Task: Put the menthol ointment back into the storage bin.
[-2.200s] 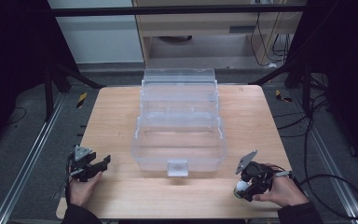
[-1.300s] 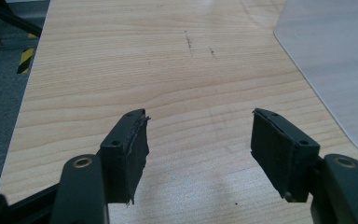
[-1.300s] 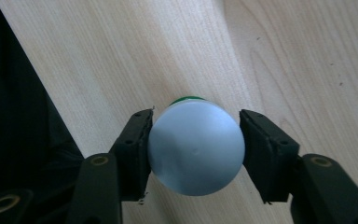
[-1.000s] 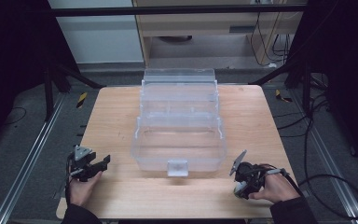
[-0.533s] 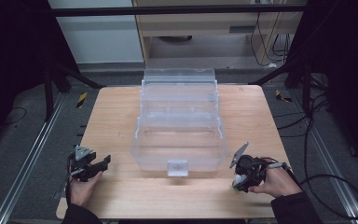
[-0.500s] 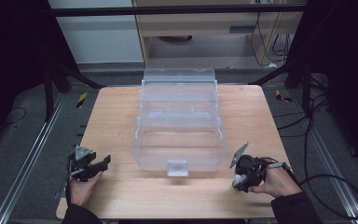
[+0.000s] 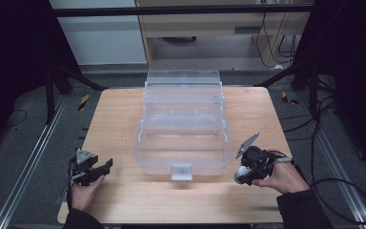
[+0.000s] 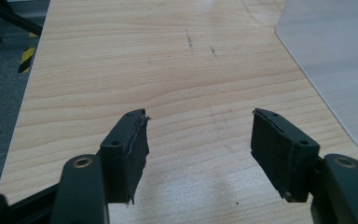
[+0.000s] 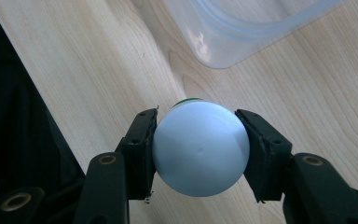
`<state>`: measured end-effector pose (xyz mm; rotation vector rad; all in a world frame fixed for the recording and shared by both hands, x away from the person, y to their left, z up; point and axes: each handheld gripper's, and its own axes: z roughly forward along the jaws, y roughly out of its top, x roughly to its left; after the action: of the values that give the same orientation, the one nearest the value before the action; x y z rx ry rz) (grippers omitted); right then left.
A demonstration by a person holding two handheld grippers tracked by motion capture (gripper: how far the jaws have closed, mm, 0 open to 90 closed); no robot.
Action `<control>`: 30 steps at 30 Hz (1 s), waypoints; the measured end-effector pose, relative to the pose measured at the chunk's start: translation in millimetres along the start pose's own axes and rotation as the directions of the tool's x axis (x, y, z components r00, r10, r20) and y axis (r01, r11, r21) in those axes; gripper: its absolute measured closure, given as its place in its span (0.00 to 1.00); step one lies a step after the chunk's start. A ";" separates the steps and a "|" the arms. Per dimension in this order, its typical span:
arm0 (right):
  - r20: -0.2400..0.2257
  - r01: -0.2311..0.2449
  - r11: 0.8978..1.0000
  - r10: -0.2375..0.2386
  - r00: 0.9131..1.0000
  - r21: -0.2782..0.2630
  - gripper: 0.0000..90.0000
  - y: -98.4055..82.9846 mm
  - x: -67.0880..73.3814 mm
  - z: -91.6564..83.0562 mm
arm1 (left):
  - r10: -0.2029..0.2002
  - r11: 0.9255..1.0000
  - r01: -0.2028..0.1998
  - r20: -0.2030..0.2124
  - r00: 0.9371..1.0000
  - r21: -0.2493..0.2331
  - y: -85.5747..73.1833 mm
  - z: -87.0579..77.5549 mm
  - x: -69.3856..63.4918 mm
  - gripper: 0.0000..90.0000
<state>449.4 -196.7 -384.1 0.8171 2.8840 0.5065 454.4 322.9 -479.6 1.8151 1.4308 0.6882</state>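
A clear plastic box (image 7: 183, 138) with stepped tiers stands open in the middle of the wooden table (image 7: 124, 109). My right gripper (image 7: 244, 172) is shut on a round white-topped object (image 9: 200, 148) with a green edge behind it, held just above the table by the box's front right corner (image 9: 223, 51). At the front left my left gripper (image 7: 106, 165) rests low over the table. Its jaws stand open with bare wood between them (image 8: 198, 135), and the box's edge (image 8: 335, 60) lies to its right.
The table's front edge runs close to both hands. Metal frame rails (image 7: 28, 162) flank the table on the left, and cables (image 7: 343, 186) trail on the floor to the right. A shelf unit (image 7: 209, 24) stands behind the table.
My right gripper has risen off the table with the white-topped object and shifted a little towards the box. The left gripper has stayed put.
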 end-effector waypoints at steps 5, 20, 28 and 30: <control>0.000 -0.015 1.000 0.015 1.000 -0.015 0.56 2.8 -3.0 -2.8 | 0.001 1.000 -0.001 0.001 1.000 0.005 -0.2 1.1 -0.2 0.40; 0.012 -0.007 0.998 0.008 1.000 -0.055 0.56 24.2 -5.9 -39.7 | 0.002 1.000 -0.002 0.001 1.000 0.007 -0.4 1.4 -0.3 0.40; 0.011 -0.004 0.998 0.005 1.000 -0.060 0.56 35.8 -7.5 -48.8 | 0.002 1.000 -0.002 0.001 1.000 0.007 -0.4 1.4 -0.1 0.40; 0.010 0.001 0.998 0.000 1.000 -0.062 0.56 40.0 -8.7 -51.2 | 0.000 1.000 0.000 0.002 1.000 0.006 -0.5 1.6 -0.1 0.40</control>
<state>467.0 -183.9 -322.2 0.8069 2.8433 0.5874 455.3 322.6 -481.0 1.8203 1.4328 0.6833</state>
